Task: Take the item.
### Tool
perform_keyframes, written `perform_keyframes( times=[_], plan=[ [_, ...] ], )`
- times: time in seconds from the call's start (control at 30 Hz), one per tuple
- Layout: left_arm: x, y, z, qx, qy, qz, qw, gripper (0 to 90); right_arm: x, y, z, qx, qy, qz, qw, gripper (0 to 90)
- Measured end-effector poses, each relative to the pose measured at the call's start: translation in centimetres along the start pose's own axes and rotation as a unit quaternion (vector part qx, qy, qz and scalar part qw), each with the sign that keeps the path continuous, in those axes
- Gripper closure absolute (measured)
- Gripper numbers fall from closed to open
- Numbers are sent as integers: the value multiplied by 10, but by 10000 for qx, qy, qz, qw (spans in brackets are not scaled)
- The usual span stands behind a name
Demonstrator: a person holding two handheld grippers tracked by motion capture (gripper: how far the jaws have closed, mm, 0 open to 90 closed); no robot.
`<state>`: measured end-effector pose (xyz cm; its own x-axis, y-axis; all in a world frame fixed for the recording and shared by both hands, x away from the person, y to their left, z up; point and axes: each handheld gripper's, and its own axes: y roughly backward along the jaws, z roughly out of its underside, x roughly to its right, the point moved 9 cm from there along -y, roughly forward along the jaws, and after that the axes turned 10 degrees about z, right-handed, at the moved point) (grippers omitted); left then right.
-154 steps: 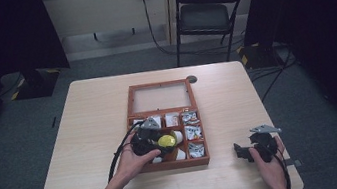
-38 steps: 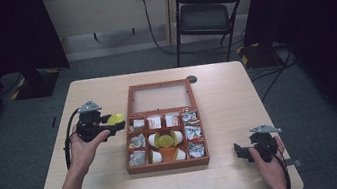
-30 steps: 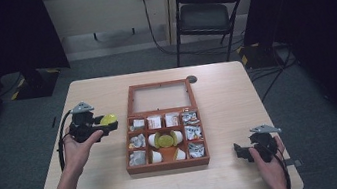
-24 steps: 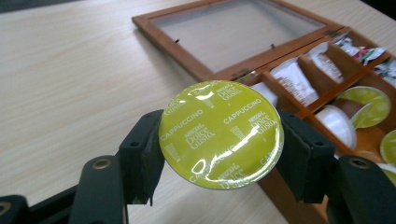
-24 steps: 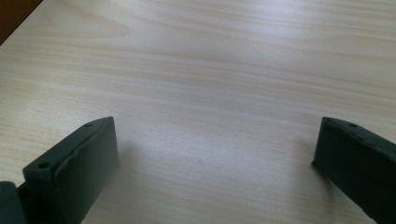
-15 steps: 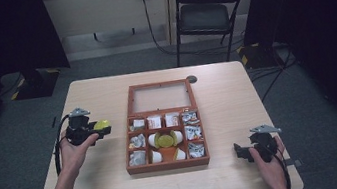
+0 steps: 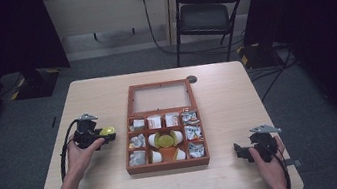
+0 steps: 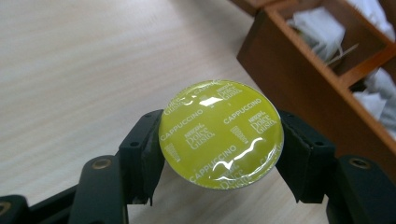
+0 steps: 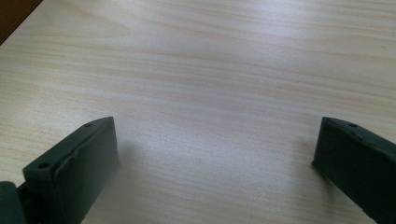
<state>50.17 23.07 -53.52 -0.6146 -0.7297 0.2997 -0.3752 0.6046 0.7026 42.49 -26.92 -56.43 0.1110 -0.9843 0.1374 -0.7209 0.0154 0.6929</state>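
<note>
My left gripper (image 7: pixel 104 136) is shut on a yellow-lidded coffee capsule (image 8: pixel 221 133) marked "Cappuccino". It holds the capsule (image 7: pixel 107 131) low over the table, just left of the wooden compartment box (image 7: pixel 132 150). The box's brown side wall (image 8: pixel 299 79) shows to the right of the capsule in the left gripper view. In the box's middle compartment lies another yellow capsule (image 7: pixel 165 138) among white ones. My right gripper (image 7: pixel 240 151) rests near the table's front right, and its two jaws stand wide apart over bare wood (image 9: pixel 215 140) with nothing between them.
The box's glass-paned lid (image 7: pixel 160 97) lies open toward the back. Side compartments hold white sachets (image 7: pixel 193 132). A small dark disc (image 7: pixel 191 79) sits behind the box. A folding chair (image 7: pixel 205 15) stands beyond the light wooden table (image 7: pixel 237 94).
My left gripper lifted the yellow capsule out of the box, carried it left, then drifted toward the front and lower. The right gripper has not moved.
</note>
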Motion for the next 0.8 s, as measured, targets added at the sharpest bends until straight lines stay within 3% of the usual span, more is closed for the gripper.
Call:
perform_keyframes(
  times=[0.3,0.47,0.6,0.8],
  plan=[
    [1,-9,4,-125,-33,17,9999,377,0,0,0,-2,3,-2,10000,0],
    [3,-7,0,-20,-34,21,10000,368,0,0,0,0,4,-4,10000,0],
    [3,-6,0,-18,-26,22,10000,319,0,0,0,-2,2,-2,10000,0],
    [3,0,-4,198,80,37,9998,250,0,0,0,-2,3,-2,10000,0]
  ],
)
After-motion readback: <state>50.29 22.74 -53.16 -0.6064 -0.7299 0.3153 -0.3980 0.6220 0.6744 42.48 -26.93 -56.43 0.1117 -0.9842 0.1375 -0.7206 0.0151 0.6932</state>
